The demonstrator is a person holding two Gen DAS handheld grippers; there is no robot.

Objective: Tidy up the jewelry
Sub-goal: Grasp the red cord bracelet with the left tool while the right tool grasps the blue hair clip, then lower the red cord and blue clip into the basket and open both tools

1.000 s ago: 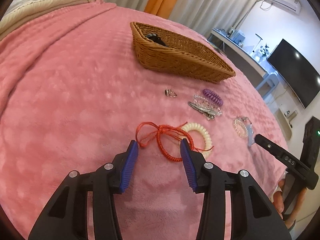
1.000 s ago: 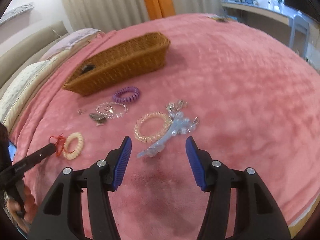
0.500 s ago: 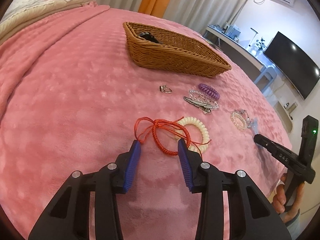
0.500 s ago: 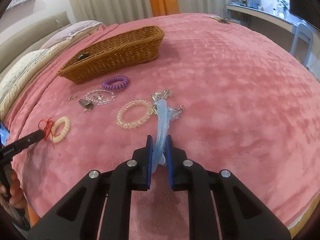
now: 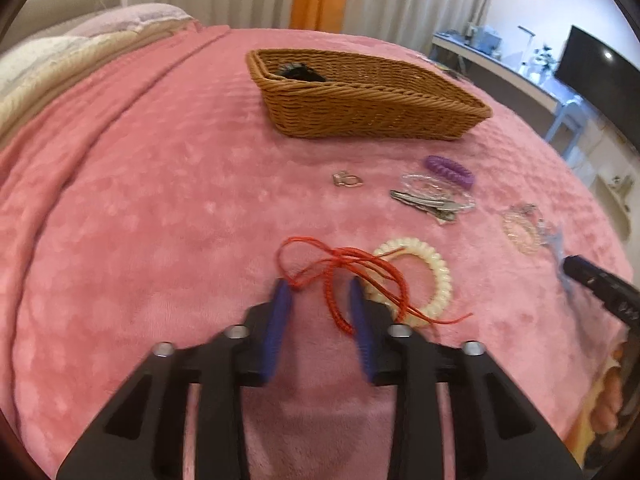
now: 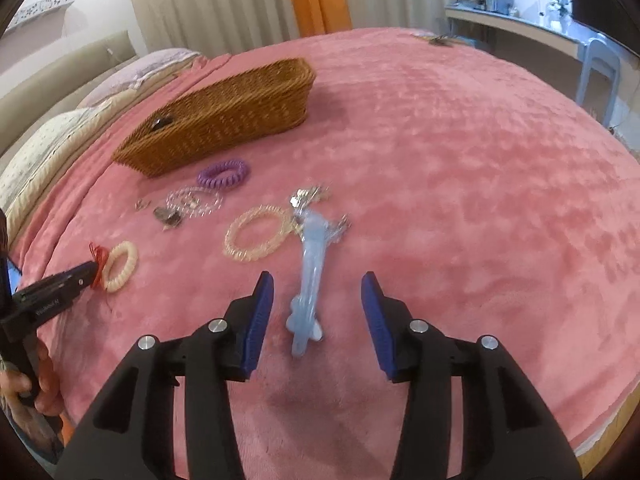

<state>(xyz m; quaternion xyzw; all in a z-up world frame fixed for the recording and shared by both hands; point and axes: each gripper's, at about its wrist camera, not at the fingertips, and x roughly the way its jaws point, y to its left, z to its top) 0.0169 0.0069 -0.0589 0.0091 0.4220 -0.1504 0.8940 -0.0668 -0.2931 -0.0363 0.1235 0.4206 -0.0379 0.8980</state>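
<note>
A wicker basket [image 5: 360,92] stands on the pink blanket, also in the right wrist view [image 6: 224,120]. My left gripper [image 5: 322,290] is open around a red cord bracelet [image 5: 340,276] that lies across a cream coil hair tie [image 5: 428,276]. My right gripper [image 6: 316,284] is open with a light blue hair clip [image 6: 310,276] lying loose between its fingers. A clear coil hair tie [image 6: 256,236] lies just left of the clip.
A purple coil hair tie [image 5: 450,168], a clear bead bracelet [image 5: 432,188], metal clips [image 5: 424,202] and a small silver ring [image 5: 346,179] lie in front of the basket. A dark item [image 5: 298,72] lies inside it. Pillows [image 6: 60,132] are at the left.
My right gripper had shut on the blue clip and has now opened, leaving it on the blanket. My left gripper has narrowed around the red bracelet.
</note>
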